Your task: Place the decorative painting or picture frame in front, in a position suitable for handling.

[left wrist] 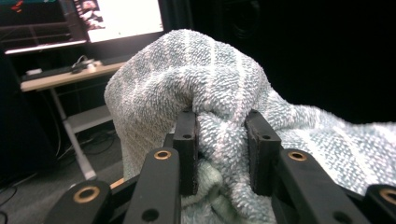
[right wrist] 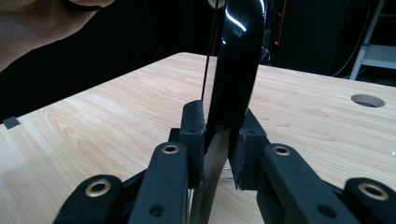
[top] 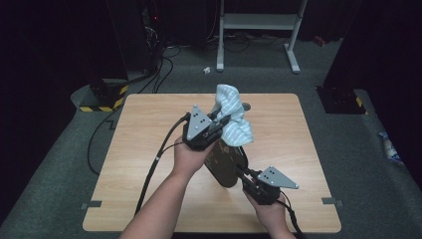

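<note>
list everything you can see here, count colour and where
towel: 1, pale green with white stripes, held up over the table's middle
pan: 1, dark and glossy, held on edge above the table
table: 1, light wood, centre
table hole: 1, grey-rimmed, far side
stand: 1, white, on the floor behind
left gripper: 1, black, shut on the towel
right gripper: 1, black, shut on the pan's edge
</note>
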Motion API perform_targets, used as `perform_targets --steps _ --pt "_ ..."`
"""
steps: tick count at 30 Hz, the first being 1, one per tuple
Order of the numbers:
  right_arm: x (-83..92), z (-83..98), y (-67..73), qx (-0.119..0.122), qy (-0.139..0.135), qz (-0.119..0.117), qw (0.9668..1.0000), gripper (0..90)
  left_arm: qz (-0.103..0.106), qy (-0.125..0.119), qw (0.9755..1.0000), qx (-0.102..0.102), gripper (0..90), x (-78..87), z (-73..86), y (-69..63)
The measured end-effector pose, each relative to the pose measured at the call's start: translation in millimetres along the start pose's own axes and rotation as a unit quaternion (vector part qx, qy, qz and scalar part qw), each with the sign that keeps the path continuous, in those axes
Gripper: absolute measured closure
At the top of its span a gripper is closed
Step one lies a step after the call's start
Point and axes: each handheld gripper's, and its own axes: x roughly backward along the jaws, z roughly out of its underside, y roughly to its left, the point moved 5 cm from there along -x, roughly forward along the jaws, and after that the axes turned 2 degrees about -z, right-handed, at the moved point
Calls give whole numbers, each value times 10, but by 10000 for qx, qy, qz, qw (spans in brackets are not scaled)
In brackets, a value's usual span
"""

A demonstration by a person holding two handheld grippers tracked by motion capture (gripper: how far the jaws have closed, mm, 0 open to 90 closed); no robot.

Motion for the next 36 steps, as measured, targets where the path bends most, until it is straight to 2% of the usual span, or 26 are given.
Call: perform_targets --steps 2,4,7,17,21,29,36 --pt "1 0 -3 -10 -6 -3 10000 768 67 1 10000 -70 702 -2 7 -81" --pt "1 1 -5 -17 -7 -4 10000 767 50 18 9996 -268 702 4 22 -165" --pt "1 2 -5 -25 -10 -8 10000 768 118 21 9994 -323 702 23 51 -246" --pt "-9 -2 8 3 -23 -19 10000 770 90 44 9988 -473 702 81 81 -319" --pt "-11 -8 19 22 -22 -27 10000 770 40 12 9994 -352 702 77 76 -231" --pt "-4 -5 42 80 -20 -44 10000 771 -196 48 9998 -79 702 49 56 141" --pt "12 0 42 84 -13 -50 10000 769 -398 175 9989 148 704 -5 160 396"
